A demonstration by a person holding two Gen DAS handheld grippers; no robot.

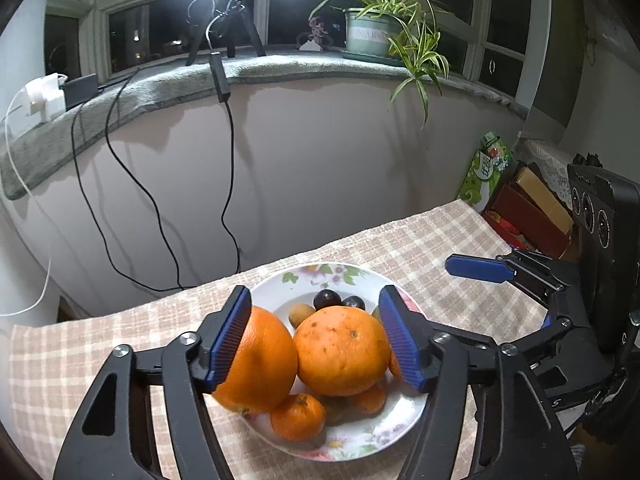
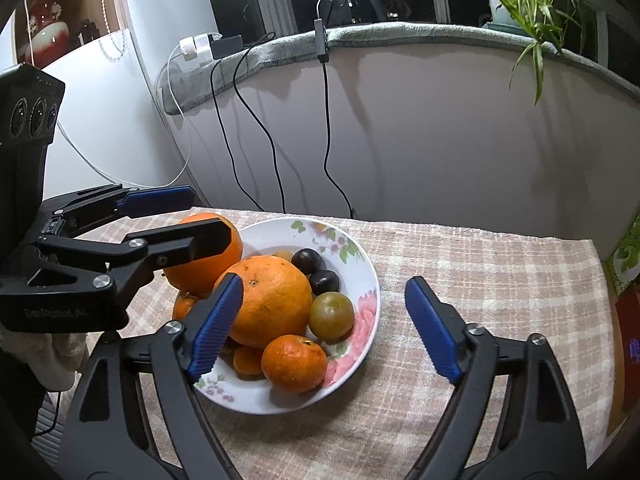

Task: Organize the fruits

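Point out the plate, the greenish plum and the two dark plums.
plate [image 2: 362,264]: right wrist view, bare far rim.
greenish plum [image 2: 331,315]: right wrist view, middle of its skin.
dark plums [image 2: 307,261]: right wrist view, top of the farther one.

Checked tablecloth [image 2: 460,288], spider plant [image 1: 404,28] on the grey-covered sill [image 1: 280,65], tripod [image 1: 228,12], black cables [image 2: 256,120], white charger [image 1: 44,96]

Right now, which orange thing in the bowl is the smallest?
The little mandarin at the front of the bowl, beside the green plum. Both big oranges dwarf it.
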